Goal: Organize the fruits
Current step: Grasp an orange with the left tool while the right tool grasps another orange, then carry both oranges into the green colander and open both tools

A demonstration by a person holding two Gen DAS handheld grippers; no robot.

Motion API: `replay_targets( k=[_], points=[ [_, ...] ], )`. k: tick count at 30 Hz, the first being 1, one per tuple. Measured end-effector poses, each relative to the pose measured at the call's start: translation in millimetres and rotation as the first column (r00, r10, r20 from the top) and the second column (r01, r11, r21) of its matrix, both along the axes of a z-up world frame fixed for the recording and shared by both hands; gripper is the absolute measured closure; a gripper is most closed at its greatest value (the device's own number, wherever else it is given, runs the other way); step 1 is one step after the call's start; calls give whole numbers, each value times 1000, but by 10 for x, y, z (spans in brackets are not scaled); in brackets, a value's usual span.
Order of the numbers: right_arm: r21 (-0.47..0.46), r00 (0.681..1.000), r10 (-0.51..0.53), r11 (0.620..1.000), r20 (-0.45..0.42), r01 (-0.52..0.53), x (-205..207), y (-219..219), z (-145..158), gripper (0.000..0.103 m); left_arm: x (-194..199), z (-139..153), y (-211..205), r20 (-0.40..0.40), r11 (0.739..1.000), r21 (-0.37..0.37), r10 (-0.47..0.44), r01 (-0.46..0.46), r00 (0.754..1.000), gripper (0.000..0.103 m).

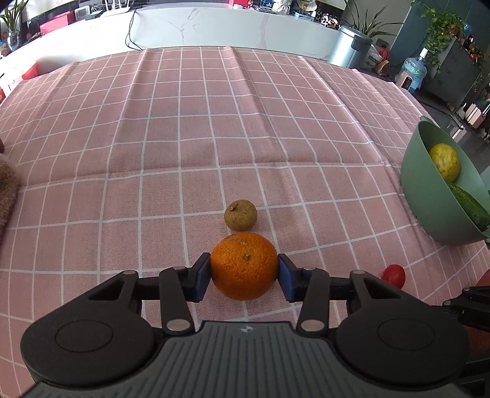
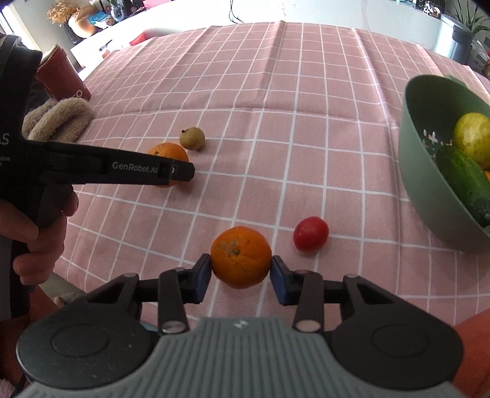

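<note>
The left gripper (image 1: 244, 274) is pinching one orange (image 1: 244, 265); the right gripper (image 2: 241, 272) is pinching another orange (image 2: 241, 256), tomato (image 2: 310, 233) at two o'clock, bowl (image 2: 428, 196) beyond.

Pink checked tablecloth (image 1: 214, 128), fuzzy towel (image 2: 58, 121), bin (image 1: 352, 46)

This looks like a home kitchen or dining area. A pink checked tablecloth (image 1: 214, 122) covers the table, behind it stands a white marble counter (image 1: 214, 24), and a steel pedal bin (image 1: 352, 46), house plants (image 1: 441, 27) and a water bottle (image 1: 413, 70) stand nearby.
</note>
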State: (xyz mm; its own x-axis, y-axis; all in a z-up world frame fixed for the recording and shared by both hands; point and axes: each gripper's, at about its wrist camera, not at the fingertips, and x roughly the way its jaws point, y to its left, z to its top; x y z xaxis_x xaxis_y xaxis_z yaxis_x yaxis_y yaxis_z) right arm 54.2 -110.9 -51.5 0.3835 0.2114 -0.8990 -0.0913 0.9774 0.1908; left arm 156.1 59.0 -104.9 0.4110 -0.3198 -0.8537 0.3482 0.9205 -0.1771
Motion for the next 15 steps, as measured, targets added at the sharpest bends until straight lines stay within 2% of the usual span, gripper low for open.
replay_targets(
  k=[7,15],
  points=[
    [32,998,-25,999,64,23,-112,-247,232,65,-153,338,-47,6,997,-73,28,-27,1000,52],
    [61,982,-59,997,180,48,-273,-668,651,65,-259,757,-421,22,985,-164,-44,47,999,52]
  ],
)
